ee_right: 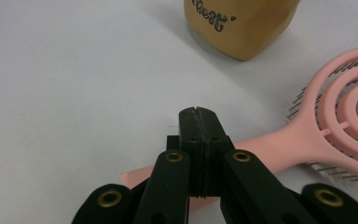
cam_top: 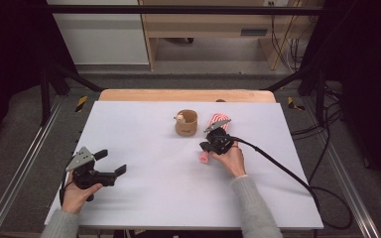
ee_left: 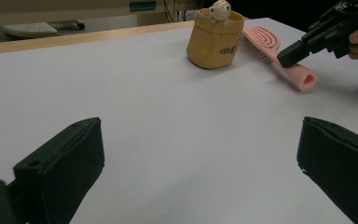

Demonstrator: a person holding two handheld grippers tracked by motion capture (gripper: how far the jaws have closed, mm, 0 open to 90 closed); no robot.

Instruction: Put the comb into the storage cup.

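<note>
I see the pink hairbrush point(ee_right: 326, 135) lying flat on the white tabletop point(cam_top: 144, 148), just beside the tan pouch point(cam_top: 186, 124) with a small figure point(ee_left: 219, 10) poking out of its top. Its oval head is an open pattern of curved pink ribs with thin bristles beneath; its handle ends in a hollow tip. My right gripper point(ee_right: 199, 122) sits over that handle, jaws pressed together with nothing between them. My left gripper point(cam_top: 113, 162), well apart, stands wide.

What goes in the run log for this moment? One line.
left gripper: open, idle | right gripper: jaws shut, above pink hairbrush handle | tan cup: upright beside brush
</note>
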